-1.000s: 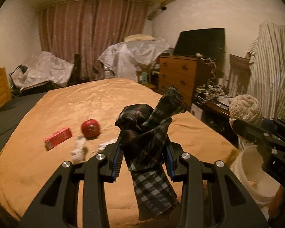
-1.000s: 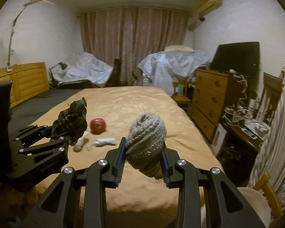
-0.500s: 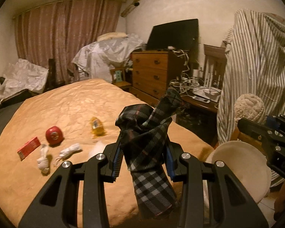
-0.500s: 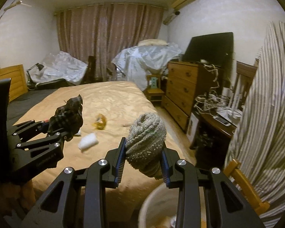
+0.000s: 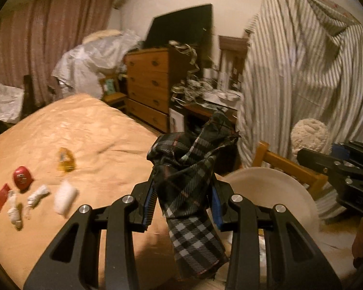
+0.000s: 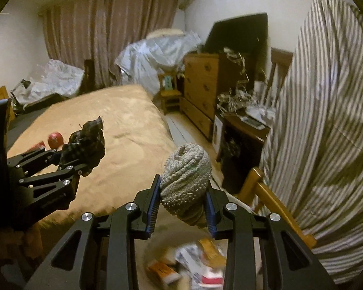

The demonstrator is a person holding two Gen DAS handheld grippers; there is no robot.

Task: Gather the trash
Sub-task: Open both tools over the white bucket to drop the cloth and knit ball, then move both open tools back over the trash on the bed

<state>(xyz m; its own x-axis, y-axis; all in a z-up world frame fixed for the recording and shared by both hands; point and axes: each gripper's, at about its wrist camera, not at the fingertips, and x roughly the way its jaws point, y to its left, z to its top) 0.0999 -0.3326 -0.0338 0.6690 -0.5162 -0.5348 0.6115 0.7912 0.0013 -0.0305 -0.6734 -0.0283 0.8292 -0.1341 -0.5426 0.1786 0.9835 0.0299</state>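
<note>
My left gripper [image 5: 181,205] is shut on a dark plaid cloth [image 5: 188,176] that hangs below the fingers, held beside the rim of a white trash bin [image 5: 273,188]. My right gripper [image 6: 182,204] is shut on a grey knitted roll [image 6: 185,176], held above the bin's contents of boxes and wrappers [image 6: 193,265]. On the orange bed [image 5: 84,133] lie a red round object [image 5: 23,177], a red packet [image 5: 1,199], white wads [image 5: 64,198] and a yellow wrapper [image 5: 65,160]. The left gripper also shows in the right wrist view [image 6: 77,159], and the right gripper in the left wrist view [image 5: 331,162].
A wooden chair draped with a striped sheet [image 5: 302,72] stands right beside the bin. A wooden dresser [image 5: 150,84] with a black TV and a cluttered low table [image 5: 205,101] line the right wall. Covered furniture and curtains are at the back.
Both grippers have swung right, away from the bed and toward the bin, each keeping hold of its item. The bin's contents now show under the right gripper.
</note>
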